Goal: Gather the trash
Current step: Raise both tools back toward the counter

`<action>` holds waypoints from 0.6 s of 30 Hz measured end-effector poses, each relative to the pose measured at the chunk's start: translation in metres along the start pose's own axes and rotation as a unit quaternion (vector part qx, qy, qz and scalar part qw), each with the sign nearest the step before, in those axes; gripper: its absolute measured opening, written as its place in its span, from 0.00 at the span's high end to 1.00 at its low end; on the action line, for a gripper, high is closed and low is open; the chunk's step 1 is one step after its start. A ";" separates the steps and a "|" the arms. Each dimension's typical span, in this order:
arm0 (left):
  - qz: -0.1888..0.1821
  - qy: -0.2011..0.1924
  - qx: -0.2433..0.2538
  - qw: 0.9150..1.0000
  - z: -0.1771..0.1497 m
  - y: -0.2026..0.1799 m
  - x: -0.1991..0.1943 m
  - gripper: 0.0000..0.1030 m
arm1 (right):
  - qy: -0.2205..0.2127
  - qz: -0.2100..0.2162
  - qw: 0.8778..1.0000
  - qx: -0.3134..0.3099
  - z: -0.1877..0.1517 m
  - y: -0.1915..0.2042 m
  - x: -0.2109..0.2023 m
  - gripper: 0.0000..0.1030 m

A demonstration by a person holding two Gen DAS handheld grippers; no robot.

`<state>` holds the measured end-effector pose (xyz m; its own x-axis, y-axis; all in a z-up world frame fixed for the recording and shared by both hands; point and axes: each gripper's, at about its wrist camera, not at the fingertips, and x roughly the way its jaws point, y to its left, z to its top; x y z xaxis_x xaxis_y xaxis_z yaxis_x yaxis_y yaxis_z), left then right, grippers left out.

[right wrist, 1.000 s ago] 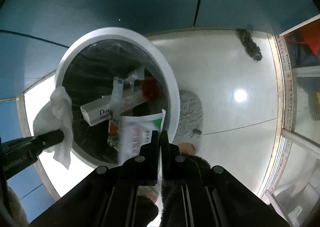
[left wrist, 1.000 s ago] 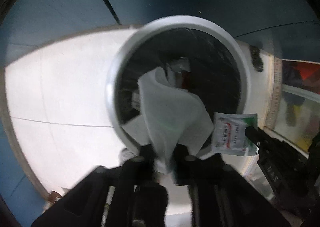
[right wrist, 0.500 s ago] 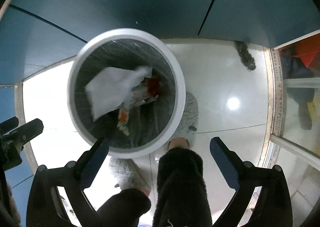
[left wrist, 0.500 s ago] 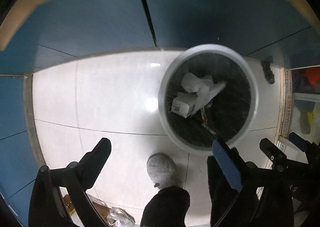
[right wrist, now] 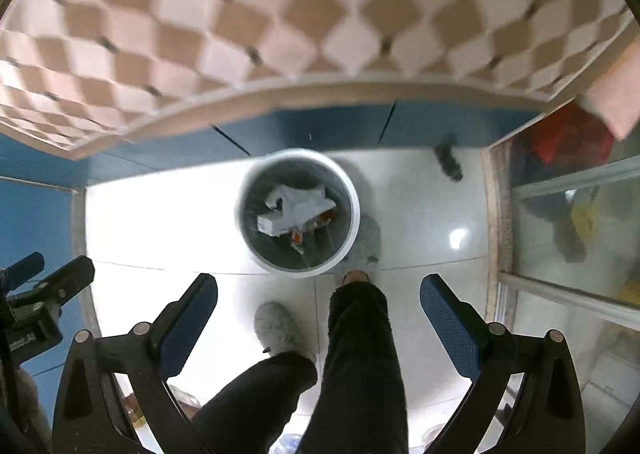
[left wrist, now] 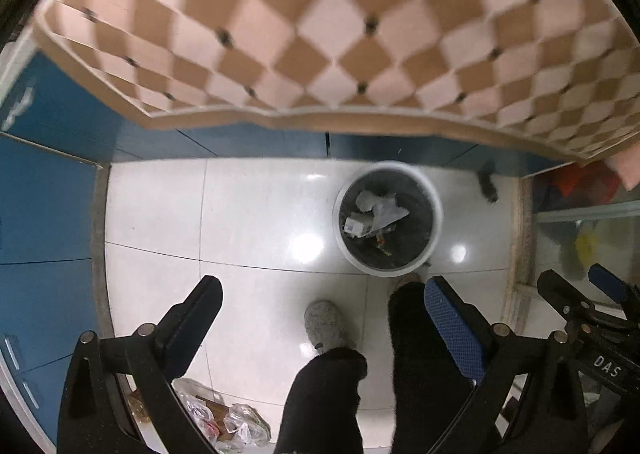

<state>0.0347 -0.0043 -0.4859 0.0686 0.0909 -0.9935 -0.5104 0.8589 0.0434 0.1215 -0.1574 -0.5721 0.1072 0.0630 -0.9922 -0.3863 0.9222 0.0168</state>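
Observation:
A round white trash bin (left wrist: 437, 213) with a black liner stands on the white tiled floor, far below both grippers; it also shows in the right wrist view (right wrist: 354, 213). Inside it lie a white tissue (left wrist: 386, 209), a small white box (left wrist: 356, 225) and wrappers; the tissue (right wrist: 302, 202) and box (right wrist: 272, 223) show in the right wrist view too. My left gripper (left wrist: 322, 320) is open and empty. My right gripper (right wrist: 319, 314) is open and empty. The right gripper shows at the right edge of the left wrist view (left wrist: 576, 286).
A checkered tan and pink tabletop (left wrist: 320, 25) fills the upper view, with blue cabinet fronts (left wrist: 44, 205) below it. The person's dark trouser legs (right wrist: 356, 354) and grey slippers (left wrist: 324, 324) are under the grippers. Plastic-wrapped items (left wrist: 224, 422) lie at lower left. A glass panel (right wrist: 580, 221) is at right.
Both grippers opened and let the tissue and the packet fall into the bin, then rose well above it. The tabletop has come into view.

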 end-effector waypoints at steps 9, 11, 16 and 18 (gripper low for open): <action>-0.015 -0.029 0.018 0.999 -0.012 -0.006 -0.116 0.00 | -0.034 0.020 0.999 0.014 -0.019 -0.002 -0.152 0.01; -0.015 -0.040 0.022 0.999 -0.007 -0.009 -0.135 0.00 | -0.039 0.030 0.999 0.020 -0.019 -0.003 -0.171 0.01; 0.028 -0.106 0.028 0.994 0.040 -0.020 -0.176 0.00 | -0.063 0.061 0.995 0.044 0.010 -0.011 -0.208 0.01; 0.043 -0.129 0.021 0.991 0.070 -0.021 -0.187 0.00 | -0.073 0.079 0.992 0.064 0.034 -0.020 -0.214 0.01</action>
<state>0.0926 -0.0036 -0.2938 0.2453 0.2852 -0.9265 -0.4875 0.8624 0.1364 0.1378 -0.1761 -0.3558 0.1898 0.2569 -0.9476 -0.2900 0.9368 0.1958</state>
